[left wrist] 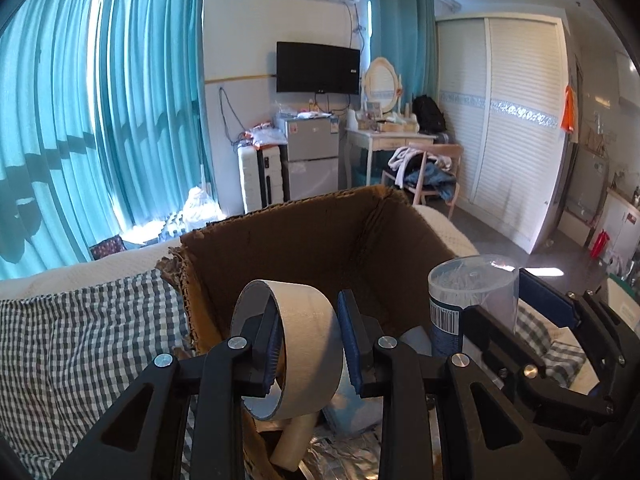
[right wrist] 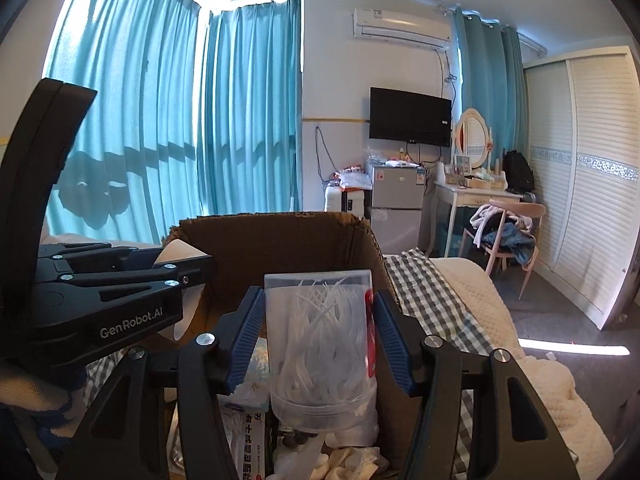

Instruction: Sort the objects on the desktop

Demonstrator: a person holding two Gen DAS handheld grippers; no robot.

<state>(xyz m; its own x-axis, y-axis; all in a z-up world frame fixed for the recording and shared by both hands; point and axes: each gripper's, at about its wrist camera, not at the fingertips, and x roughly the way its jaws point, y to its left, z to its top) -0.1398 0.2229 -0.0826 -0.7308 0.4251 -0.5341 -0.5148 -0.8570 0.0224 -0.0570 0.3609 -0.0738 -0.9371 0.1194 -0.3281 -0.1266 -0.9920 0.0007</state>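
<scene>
A tape roll [left wrist: 296,344] is clamped upright between the narrowly parted pads of the left gripper [left wrist: 310,346], above the open cardboard box [left wrist: 320,232]. Just right of it, over the same box, a clear tub [right wrist: 320,340] of white picks is gripped in the wider-set right gripper [right wrist: 320,344]. Checked cloth [left wrist: 88,340] is seen beside the box.

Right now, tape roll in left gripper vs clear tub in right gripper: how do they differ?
The tape roll is an opaque pale open ring; the clear tub is a see-through cylinder packed with thin white picks.
The left gripper has one finger through the roll's hole, clamping its band; the right gripper squeezes the tub's outer sides.
The tub carries a printed label; the roll looks plain.
Both are held over the cardboard box.
</scene>
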